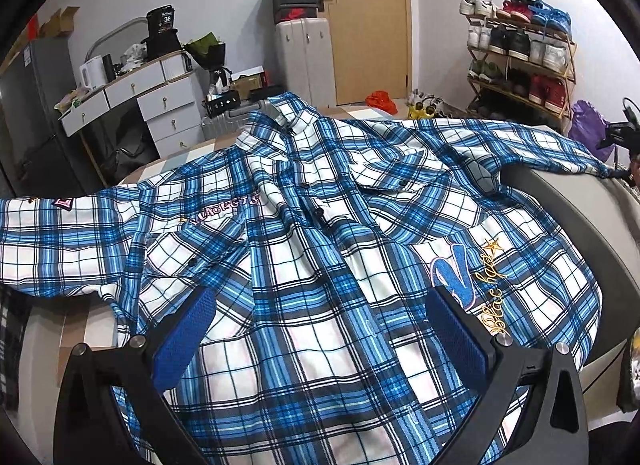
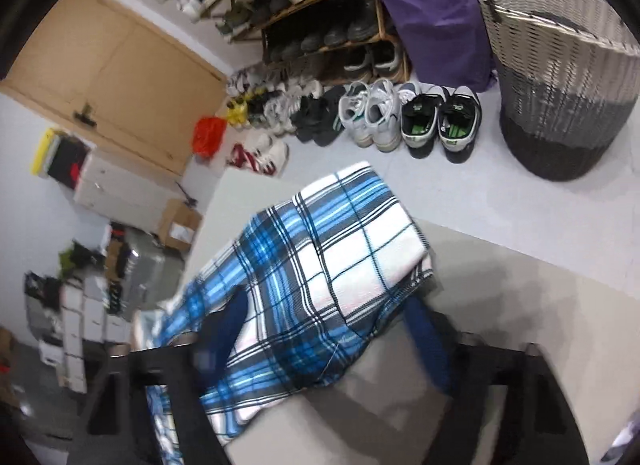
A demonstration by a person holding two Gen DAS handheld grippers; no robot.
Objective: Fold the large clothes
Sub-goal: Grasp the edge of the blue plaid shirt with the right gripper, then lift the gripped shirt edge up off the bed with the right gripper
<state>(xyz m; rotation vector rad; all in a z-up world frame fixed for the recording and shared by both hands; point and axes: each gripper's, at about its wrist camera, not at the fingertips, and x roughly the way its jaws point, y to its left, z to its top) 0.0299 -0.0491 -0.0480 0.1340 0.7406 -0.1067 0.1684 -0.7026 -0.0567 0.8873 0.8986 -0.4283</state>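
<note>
A large blue and white plaid shirt (image 1: 320,193) lies spread face up on a grey table (image 1: 560,201), collar at the far side and sleeves out to both sides. My left gripper (image 1: 322,341) hovers over the shirt's lower front, open, its blue pads (image 1: 188,337) wide apart with only flat cloth below. In the blurred right wrist view, a plaid sleeve (image 2: 340,249) lies near the table's corner (image 2: 500,305). My right gripper (image 2: 328,321) straddles the sleeve, one finger on each side, jaws apart and not visibly pinching the cloth.
A woven laundry basket (image 2: 560,85) and rows of shoes (image 2: 380,113) stand on the floor past the table corner. A shoe rack (image 1: 520,53), a wooden door (image 1: 368,25), a suitcase (image 1: 304,57) and a white drawer desk (image 1: 160,105) line the far wall.
</note>
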